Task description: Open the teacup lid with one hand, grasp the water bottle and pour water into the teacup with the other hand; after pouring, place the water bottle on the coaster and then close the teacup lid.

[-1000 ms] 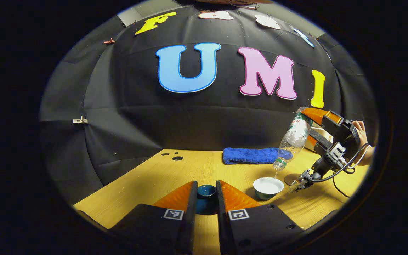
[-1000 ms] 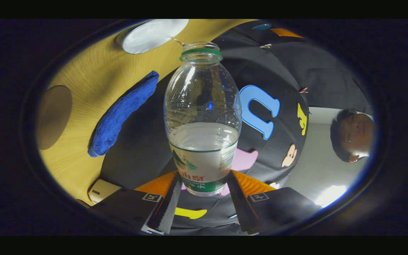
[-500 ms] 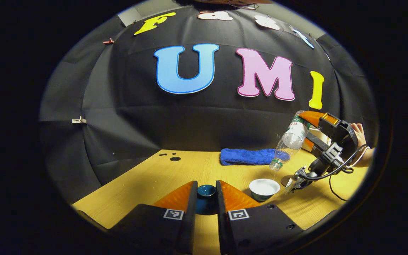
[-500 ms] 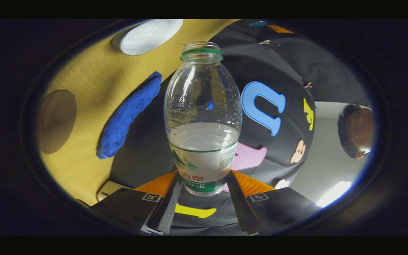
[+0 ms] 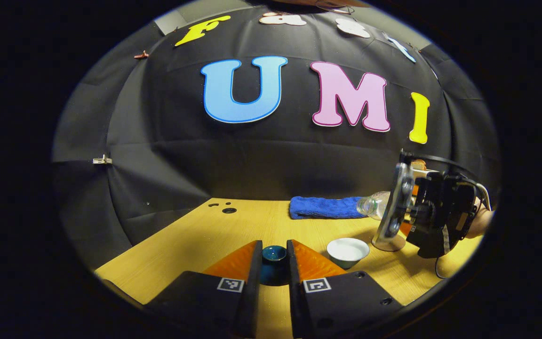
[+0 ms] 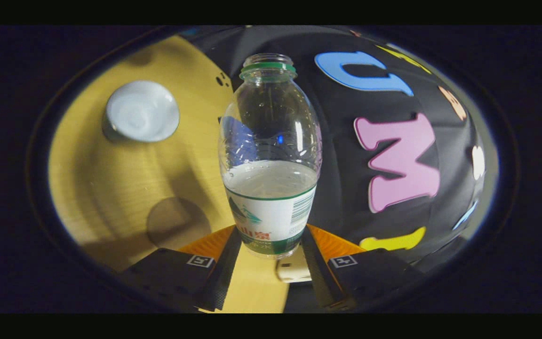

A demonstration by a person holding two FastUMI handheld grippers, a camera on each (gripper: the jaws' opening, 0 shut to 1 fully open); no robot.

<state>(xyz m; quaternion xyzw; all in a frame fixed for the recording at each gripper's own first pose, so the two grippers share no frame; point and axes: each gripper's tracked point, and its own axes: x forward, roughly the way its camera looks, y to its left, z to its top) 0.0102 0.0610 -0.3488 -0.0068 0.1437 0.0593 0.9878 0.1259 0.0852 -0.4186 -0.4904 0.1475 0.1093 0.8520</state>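
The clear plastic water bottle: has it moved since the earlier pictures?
Yes. The clear plastic water bottle has swung away from above the white teacup, toward the round brown coaster.

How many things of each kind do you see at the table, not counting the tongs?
teacup: 1
teacup lid: 1
water bottle: 1
coaster: 1
blue towel: 1
beige box: 1
Total: 6

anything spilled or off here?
No spill visible on the table. Cup upright, uncovered, white inside; lid between the left gripper fingers. Right gripper holds the uncapped bottle tilted in the air, not yet on the coaster.
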